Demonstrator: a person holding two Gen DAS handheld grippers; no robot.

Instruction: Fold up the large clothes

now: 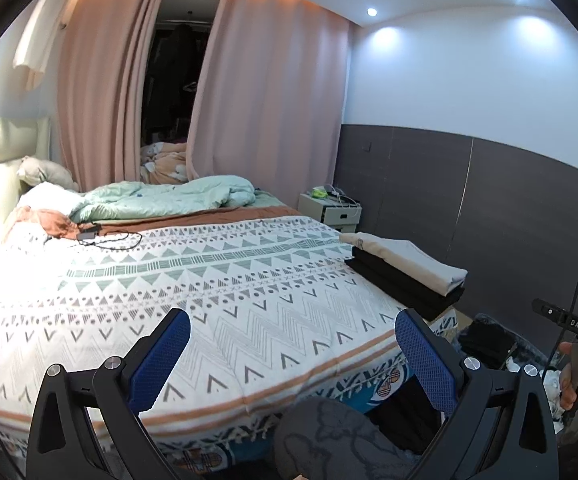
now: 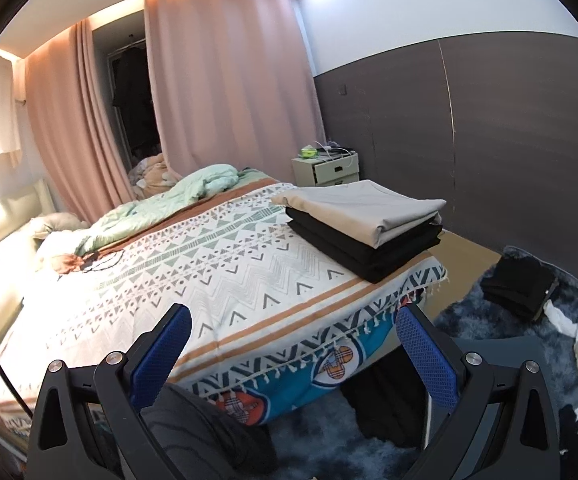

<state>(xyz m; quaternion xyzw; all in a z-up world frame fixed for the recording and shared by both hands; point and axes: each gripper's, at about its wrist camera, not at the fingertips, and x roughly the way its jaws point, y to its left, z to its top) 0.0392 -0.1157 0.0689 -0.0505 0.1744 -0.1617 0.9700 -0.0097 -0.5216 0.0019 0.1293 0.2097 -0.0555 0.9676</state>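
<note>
At the bottom of both wrist views, the blue-padded fingers (image 1: 161, 360) are sitting spread wide with nothing between them: left gripper (image 1: 293, 356) and right gripper (image 2: 295, 354) are both released, hovering over the near edge of the white geometric-patterned bedspread (image 1: 209, 292). Further out, the folded stack of beige-on-black clothes (image 2: 363, 226) is lying at the bed's corner, right of centre. A loose black garment (image 2: 519, 286) is sitting on the fuzzy blue-grey rug (image 2: 473, 320), lower right.

Left hand-held gripper (image 1: 292, 356) agape, right hand-held gripper (image 2: 293, 356) agape
</note>
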